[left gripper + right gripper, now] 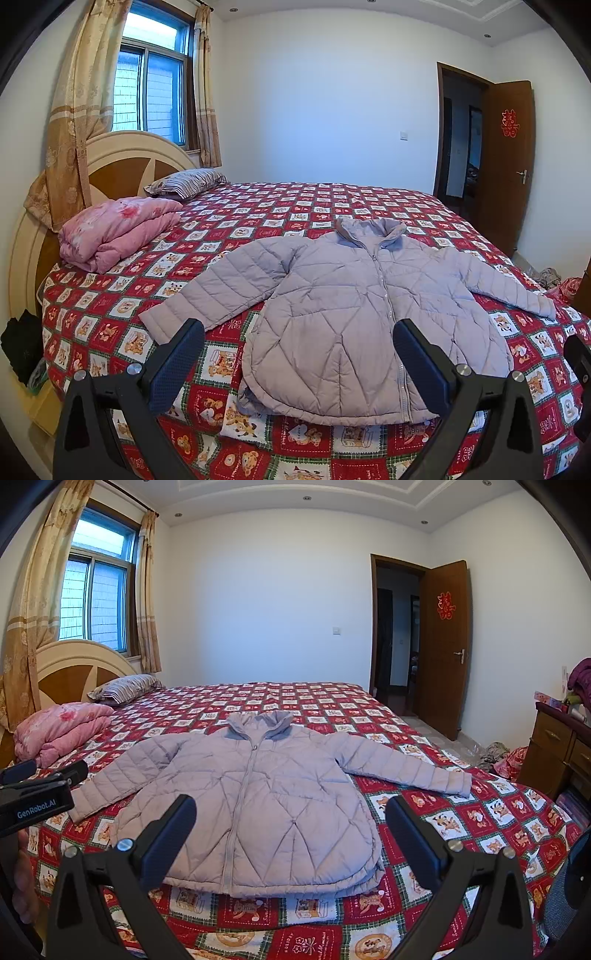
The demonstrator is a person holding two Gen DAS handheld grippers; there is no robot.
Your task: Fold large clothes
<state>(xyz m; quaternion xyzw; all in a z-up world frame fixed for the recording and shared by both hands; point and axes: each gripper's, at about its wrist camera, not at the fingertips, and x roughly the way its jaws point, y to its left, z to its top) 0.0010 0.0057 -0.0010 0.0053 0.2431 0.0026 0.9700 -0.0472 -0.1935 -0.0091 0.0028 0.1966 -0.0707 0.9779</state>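
Both my grippers — left (299, 354) and right (290, 830) — gape empty above the jacket (255, 797); I'd pinch each outflung sleeve cuff first.

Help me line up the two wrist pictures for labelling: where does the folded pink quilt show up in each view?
Left wrist view: the pink quilt lies at left of centre, on the bed in front of the headboard.
Right wrist view: the pink quilt sits at the far left edge, just above the other hand-held gripper's body.
Shared landmark: the striped pillow lies just beyond the quilt in both views.
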